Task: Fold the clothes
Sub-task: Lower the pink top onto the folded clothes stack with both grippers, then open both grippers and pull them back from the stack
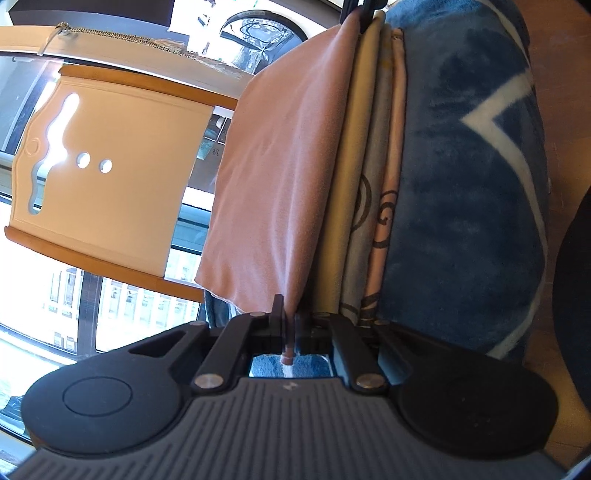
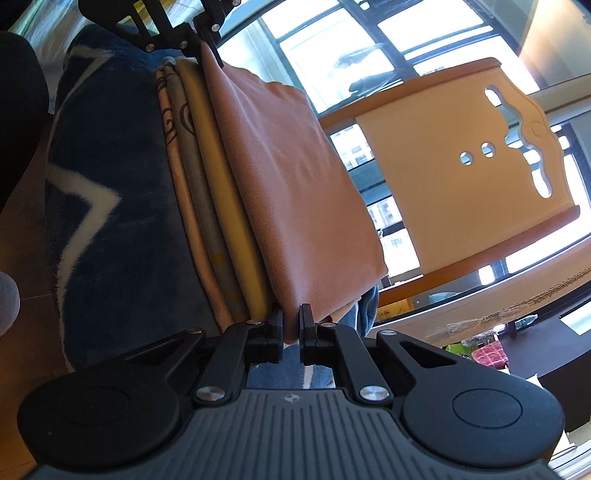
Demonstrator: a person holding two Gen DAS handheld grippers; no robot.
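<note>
The pink cloth's [image 1: 280,177] gripped edge is hidden between the left gripper's [image 1: 290,321] fingers. The blue blanket [image 1: 461,184] is cut off at the upper right of the frame. The far gripper [image 2: 192,33] is cropped by the top edge.

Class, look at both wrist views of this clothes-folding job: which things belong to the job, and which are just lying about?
Belong to the job:
pink cloth
left hand-held gripper
right hand-held gripper
stack of folded cloths

Just lying about:
blue blanket under the stack
wooden chair
windows
</note>
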